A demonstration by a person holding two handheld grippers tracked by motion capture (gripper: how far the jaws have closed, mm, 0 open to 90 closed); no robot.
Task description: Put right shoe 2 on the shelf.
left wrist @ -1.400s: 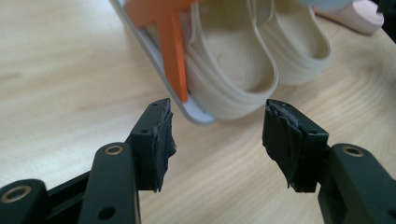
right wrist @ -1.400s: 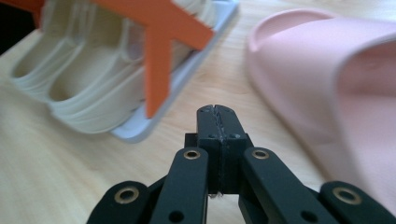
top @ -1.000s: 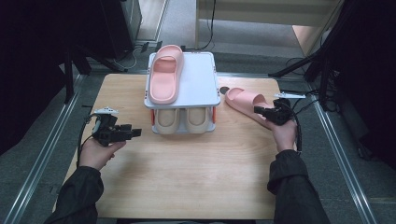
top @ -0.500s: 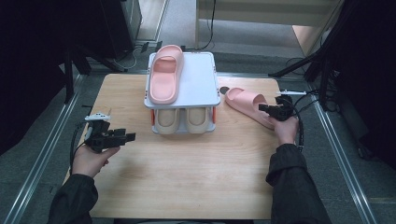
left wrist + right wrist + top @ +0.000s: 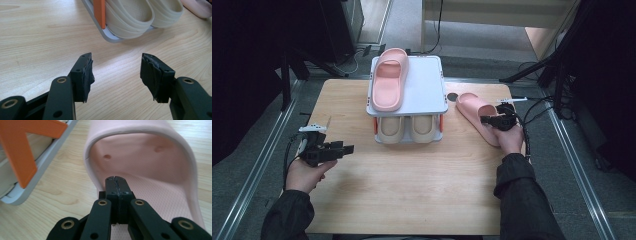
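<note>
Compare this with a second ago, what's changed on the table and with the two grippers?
The left gripper drew back toward the person and the table's left edge, jaws open and empty. The right gripper, jaws shut on nothing, edged down over the loose pink slipper. Unchanged: the rack, the pink slipper on top and the beige pair below.

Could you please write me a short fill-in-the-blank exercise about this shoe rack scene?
1. The pink slipper on the rack lies on the rack's ____ shelf.
2. The two cream slippers sit on the ____ shelf.
3. The right gripper has its jaws ____, pointing into the loose pink slipper.
4. The left gripper has its jaws ____.

Missing words: top; bottom; shut; open
</note>
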